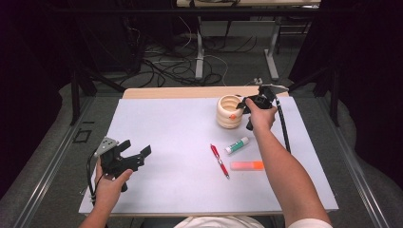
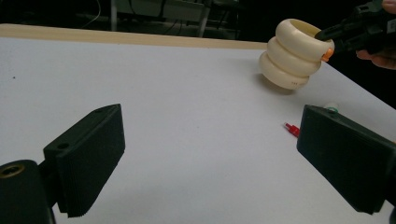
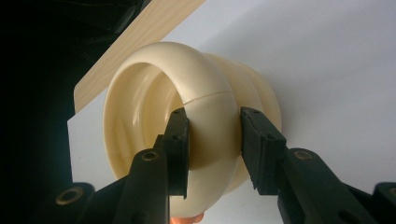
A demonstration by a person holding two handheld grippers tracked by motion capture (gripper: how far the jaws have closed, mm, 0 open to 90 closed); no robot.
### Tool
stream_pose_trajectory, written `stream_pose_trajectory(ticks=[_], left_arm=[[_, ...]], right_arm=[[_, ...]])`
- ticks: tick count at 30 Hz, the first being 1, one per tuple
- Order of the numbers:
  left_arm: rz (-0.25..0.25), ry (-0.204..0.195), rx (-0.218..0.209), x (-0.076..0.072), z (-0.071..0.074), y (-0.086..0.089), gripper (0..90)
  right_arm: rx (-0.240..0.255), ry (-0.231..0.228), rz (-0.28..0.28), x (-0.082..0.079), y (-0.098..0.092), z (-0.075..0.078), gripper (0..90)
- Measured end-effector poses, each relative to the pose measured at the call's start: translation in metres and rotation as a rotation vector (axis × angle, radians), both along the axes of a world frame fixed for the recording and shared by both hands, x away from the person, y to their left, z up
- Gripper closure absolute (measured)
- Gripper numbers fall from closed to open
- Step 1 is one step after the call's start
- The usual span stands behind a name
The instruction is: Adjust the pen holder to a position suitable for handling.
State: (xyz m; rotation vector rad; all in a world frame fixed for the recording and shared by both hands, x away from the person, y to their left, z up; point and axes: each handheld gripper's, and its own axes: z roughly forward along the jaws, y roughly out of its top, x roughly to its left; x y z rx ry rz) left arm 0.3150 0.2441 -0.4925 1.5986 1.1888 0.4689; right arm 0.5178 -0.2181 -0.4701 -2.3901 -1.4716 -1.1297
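A cream ribbed cup [image 1: 227, 116] stands at the far middle of the white mat [image 1: 166, 137]. My right gripper [image 1: 240, 107] is at its rim. In the right gripper view, one jaw is inside the cup [image 3: 154, 79] and the other outside, so the gripper [image 3: 215, 140] is shut on the rim wall. A small orange bit [image 1: 234, 115] shows just under the jaws, and I cannot tell what it is. The cup [image 2: 289, 56] looks slightly tilted in the left gripper view. My left gripper [image 1: 138, 148] is held open at the near left, and its jaws [image 2: 210, 154] are wide apart over bare mat.
A red pen [image 1: 219, 160], a white glue stick with a green cap [image 1: 236, 145] and an orange highlighter [image 1: 247, 165] lie right of the mat's centre, near the right forearm. The wooden table edge [image 1: 180, 92] runs behind the mat, with cables on the floor beyond.
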Motion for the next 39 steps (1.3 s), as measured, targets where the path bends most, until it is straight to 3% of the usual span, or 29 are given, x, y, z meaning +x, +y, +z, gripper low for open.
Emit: stream_pose_trajectory(ticks=[4,6,9,10,11,14,15,21,23,39], left_arm=[[-0.003,0.004,0.002,0.0,0.0,0.0,8.1],[-0.002,0.003,0.0,0.0,0.0,0.0,8.1],[-0.003,0.001,0.0,0.0,0.0,0.0,8.1],[-0.002,0.001,-0.001,0.0,0.0,0.0,8.1],[-0.002,0.001,-0.002,0.0,0.0,0.0,8.1],[-0.002,0.003,-0.003,0.0,0.0,0.0,8.1],[-0.001,0.002,-0.001,0.0,0.0,0.0,8.1],[-0.004,0.002,0.0,0.0,0.0,0.0,8.1],[-0.004,0.002,-0.001,0.0,0.0,0.0,8.1],[-0.01,0.003,-0.003,0.0,0.0,-0.001,8.1]], right_arm=[[0.01,0.004,0.029,-0.004,0.007,0.003,65.0],[0.02,0.009,0.003,-0.004,0.012,0.003,65.0],[0.017,0.009,0.011,-0.005,0.018,0.004,65.0],[0.023,0.018,0.019,-0.005,0.019,0.004,64.9],[0.0,-0.002,0.027,-0.006,0.02,0.002,65.0],[0.001,0.008,0.058,-0.007,0.023,0.003,65.0],[0.022,0.007,0.056,-0.007,0.025,0.004,65.0],[0.005,-0.002,0.084,-0.008,0.038,0.001,65.0],[0.025,0.007,0.109,-0.009,0.041,0.002,65.0],[0.022,0.029,0.195,-0.013,0.079,-0.005,65.0]])
